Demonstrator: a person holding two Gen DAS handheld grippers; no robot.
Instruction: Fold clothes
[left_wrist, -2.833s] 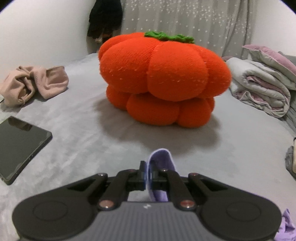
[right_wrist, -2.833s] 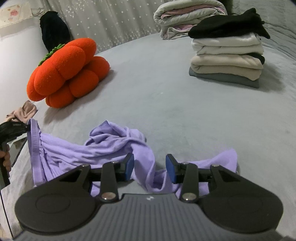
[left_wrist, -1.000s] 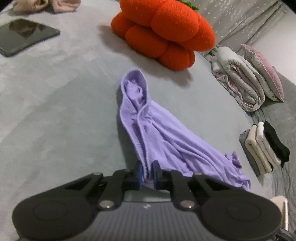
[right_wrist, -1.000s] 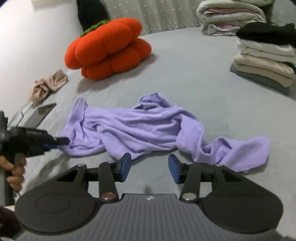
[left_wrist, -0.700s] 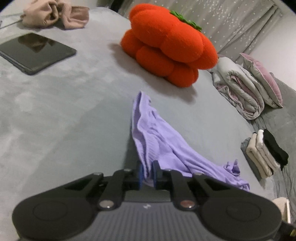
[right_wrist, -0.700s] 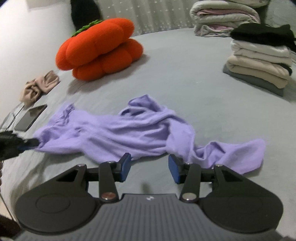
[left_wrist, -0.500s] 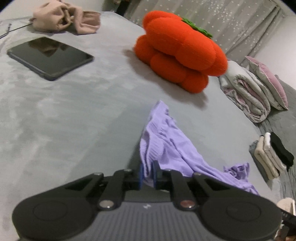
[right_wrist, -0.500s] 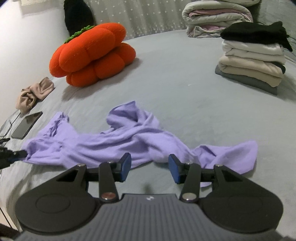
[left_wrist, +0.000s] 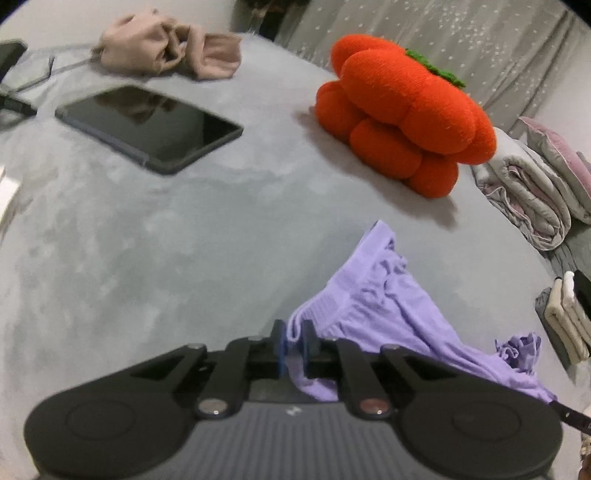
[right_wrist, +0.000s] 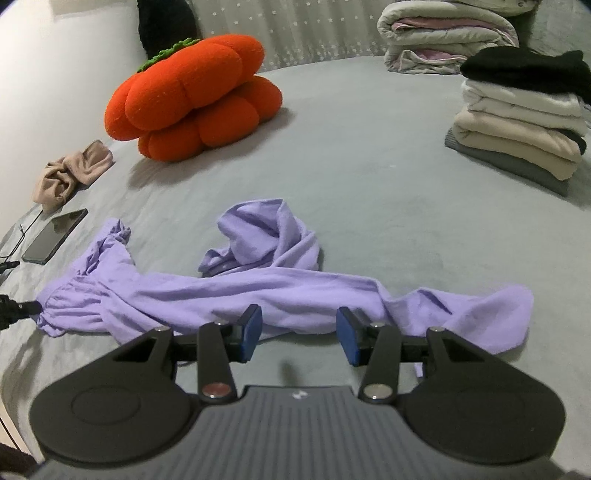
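Grey bedding (right_wrist: 369, 166) carries the crumpled lilac garment (right_wrist: 258, 291) — thin, limp, sure to sag. Left gripper (left_wrist: 294, 345) pinches its ribbed hem at the near left; right gripper (right_wrist: 298, 334) hovers wide over the near edge — the matching hem corner looks best.

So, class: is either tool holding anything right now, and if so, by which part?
The left tool is shut on the purple garment, pinching its ribbed hem edge at one end. The right tool is open above the cloth and holds nothing.
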